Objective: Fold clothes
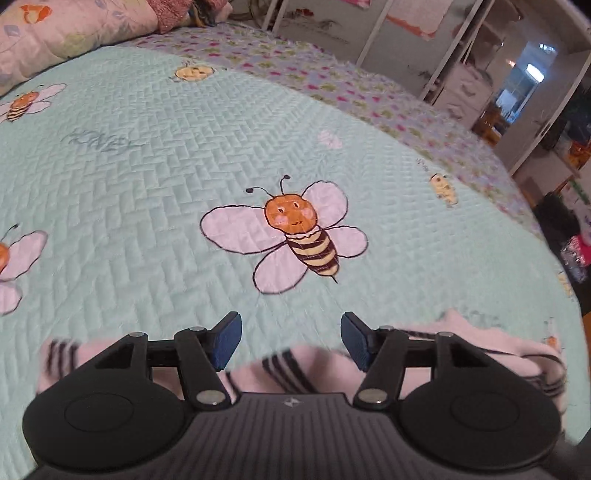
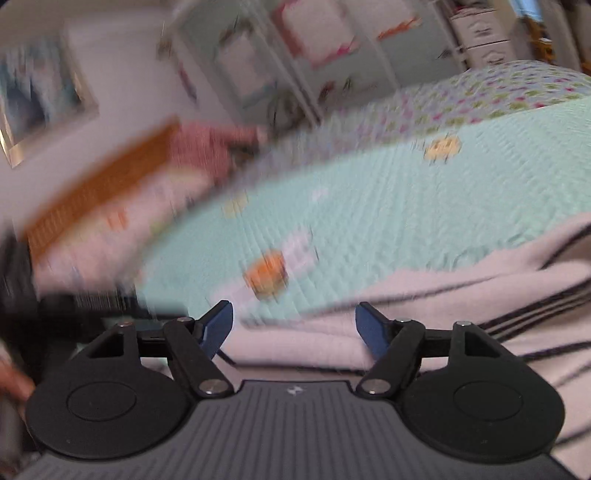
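A pink garment with black stripes lies on the bed under and just ahead of my left gripper, which is open and empty above its near edge. In the right wrist view the same pink striped garment spreads from the middle to the right. My right gripper is open and empty above its left edge. The right wrist view is blurred by motion.
A mint green quilt with bee prints covers the bed. A floral blanket lies along its far side. Pillows sit at the far left. White shelving and clutter stand beyond the bed's right edge.
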Tool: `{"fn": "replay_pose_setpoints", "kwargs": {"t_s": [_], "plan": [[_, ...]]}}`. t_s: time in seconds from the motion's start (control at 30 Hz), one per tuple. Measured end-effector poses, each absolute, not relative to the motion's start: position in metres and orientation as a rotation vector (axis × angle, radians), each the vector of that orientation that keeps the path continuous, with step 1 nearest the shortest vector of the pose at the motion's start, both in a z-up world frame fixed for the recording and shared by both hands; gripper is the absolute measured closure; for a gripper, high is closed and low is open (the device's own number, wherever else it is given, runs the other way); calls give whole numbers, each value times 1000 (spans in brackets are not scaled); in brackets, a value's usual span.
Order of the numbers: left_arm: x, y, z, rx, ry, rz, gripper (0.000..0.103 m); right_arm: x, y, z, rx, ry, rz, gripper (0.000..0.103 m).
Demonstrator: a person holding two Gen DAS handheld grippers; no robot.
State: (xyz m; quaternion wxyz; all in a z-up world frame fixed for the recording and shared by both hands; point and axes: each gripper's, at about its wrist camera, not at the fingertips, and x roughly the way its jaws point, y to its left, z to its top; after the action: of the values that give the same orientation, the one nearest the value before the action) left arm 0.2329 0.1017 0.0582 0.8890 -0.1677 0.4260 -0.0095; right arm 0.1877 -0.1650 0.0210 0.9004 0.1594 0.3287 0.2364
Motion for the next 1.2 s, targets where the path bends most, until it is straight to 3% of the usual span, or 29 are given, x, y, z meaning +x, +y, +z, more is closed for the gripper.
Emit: {"fn": "replay_pose_setpoints", "kwargs": {"t_s": [0.07,0.2,0.53,0.9,0.93,1.03,1.2], "plan": [[244,98,51,-346,908,-54,41,182,-149,-2,279,802,555,29],[260,78,42,-311,951,-180,41,146,-145,-13,179,748,626,29],[279,12,22,58,1045,-387,41,152,-190,-31,509,676,725,29],[266,4,16,118,1033,-564,43,148,-218,-19,639,521,770,28],[263,0,15,148,1020,-565,50,149,-222,-15,658,491,788,28],[254,-15,19,211,994,-579,85,148,-241,-1,723,407,824,28],[229,-46,32,453,868,-463,88,135,-302,44,819,305,646,24]]}}
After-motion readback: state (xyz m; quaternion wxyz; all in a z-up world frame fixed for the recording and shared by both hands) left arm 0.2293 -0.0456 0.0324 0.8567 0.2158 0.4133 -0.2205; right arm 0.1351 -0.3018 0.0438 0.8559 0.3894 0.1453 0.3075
